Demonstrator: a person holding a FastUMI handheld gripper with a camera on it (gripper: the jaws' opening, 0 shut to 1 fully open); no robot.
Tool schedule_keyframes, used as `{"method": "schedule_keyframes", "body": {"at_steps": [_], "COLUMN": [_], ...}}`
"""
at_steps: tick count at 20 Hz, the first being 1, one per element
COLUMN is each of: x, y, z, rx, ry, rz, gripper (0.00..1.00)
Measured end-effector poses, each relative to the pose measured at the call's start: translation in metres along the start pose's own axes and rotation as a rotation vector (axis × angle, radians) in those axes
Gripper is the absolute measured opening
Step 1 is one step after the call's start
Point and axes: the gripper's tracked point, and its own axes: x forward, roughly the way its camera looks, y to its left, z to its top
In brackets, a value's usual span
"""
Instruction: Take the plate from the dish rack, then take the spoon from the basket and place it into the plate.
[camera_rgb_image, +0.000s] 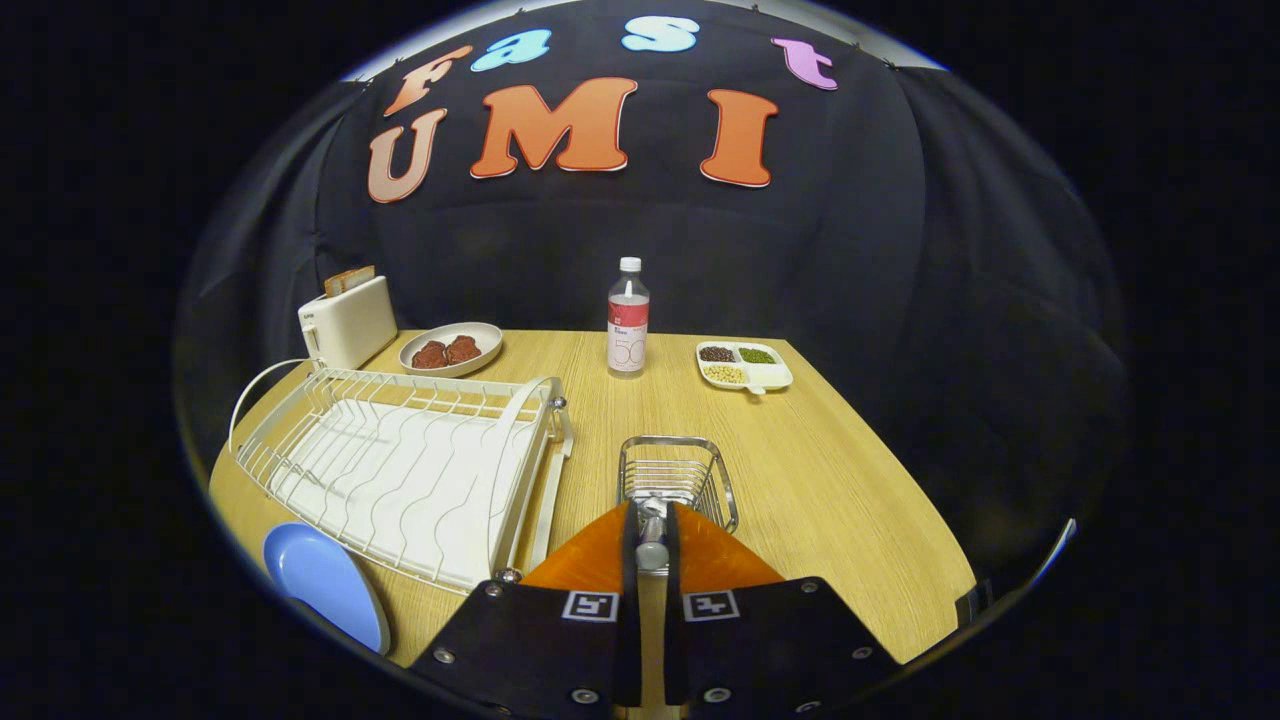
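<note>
Spoon (652, 535) sits pinched between our fingers (652, 560), handle along the finger axis, just above the wire basket (677, 478). Blue plate (325, 583) lies on the worktop (840, 470), off to the left, beside the dish rack (410, 465). Next move looks leftward.

Gripper (652, 545) fingers closed tight on a spoon (652, 535) handle, held at the near rim of the wire basket (678, 480) at 12 o'clock just ahead of the tips. White dish rack (410, 465) stands at 10 o'clock beside the basket, blue plate (325, 582) flat on the wooden table (850, 500) at 8 o'clock, touching the rack's near corner or just beside it. Far side: toaster (347, 320) and dish of brown food (451, 348) at 11 o'clock, water bottle (628, 318) at 12, divided tray (744, 365) at 1 o'clock.
</note>
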Motion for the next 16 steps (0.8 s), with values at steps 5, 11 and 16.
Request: {"method": "schedule_keyframes", "body": {"at_steps": [5,11,16], "x": [-0.017,-0.051,-0.085], "y": [-0.006,0.001,0.037], "z": [0.015,0.047,0.071], "rx": [0.015,0.034,0.044], "ry": [-0.024,-0.081,-0.126], "rz": [-0.023,-0.033,0.007], "gripper": [0.07,0.07,0.07]}}
